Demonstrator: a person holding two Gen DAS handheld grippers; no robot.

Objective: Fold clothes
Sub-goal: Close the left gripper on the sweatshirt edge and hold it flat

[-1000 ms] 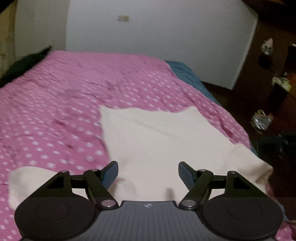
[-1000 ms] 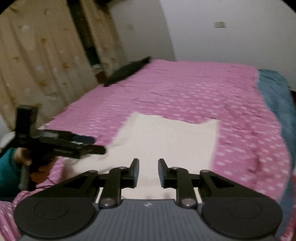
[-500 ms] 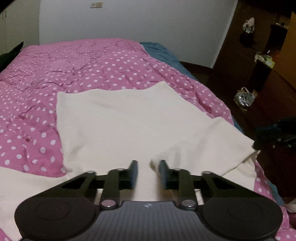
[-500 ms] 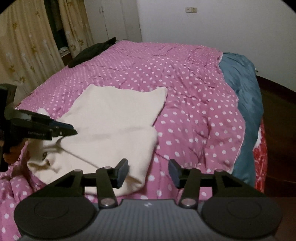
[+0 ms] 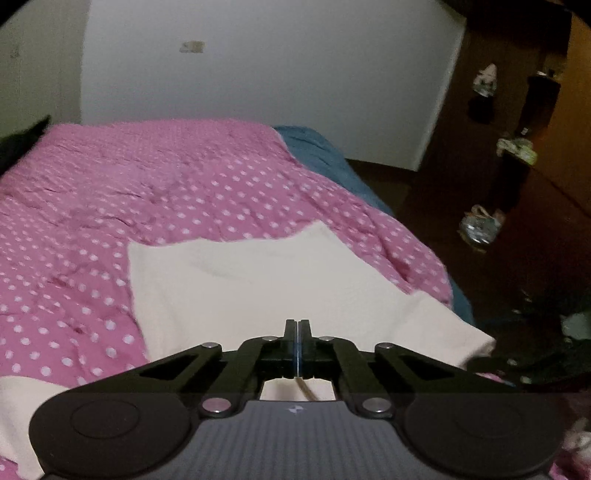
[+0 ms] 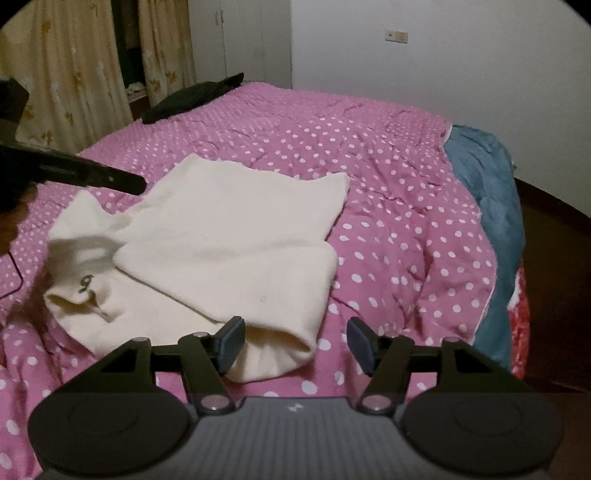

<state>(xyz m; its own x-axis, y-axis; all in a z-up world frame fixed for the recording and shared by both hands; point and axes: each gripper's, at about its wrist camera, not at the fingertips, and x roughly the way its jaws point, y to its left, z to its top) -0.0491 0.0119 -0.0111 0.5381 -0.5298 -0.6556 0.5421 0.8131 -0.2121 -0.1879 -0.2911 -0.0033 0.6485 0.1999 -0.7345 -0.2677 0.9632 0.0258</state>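
A home bedroom: a bed under a pink dotted quilt (image 6: 369, 177), floral curtains (image 6: 70, 74) by a white wardrobe (image 6: 240, 40), a wall socket (image 6: 396, 36), wooden floor (image 5: 424, 206).

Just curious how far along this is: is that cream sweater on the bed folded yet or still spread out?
Partly folded. The cream sweater lies on the pink bedspread with one sleeve doubled across its body.

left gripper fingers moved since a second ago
Yes: the fingers of the left gripper swung inward, from wide apart to touching at its body's centre line, above the cream sweater.
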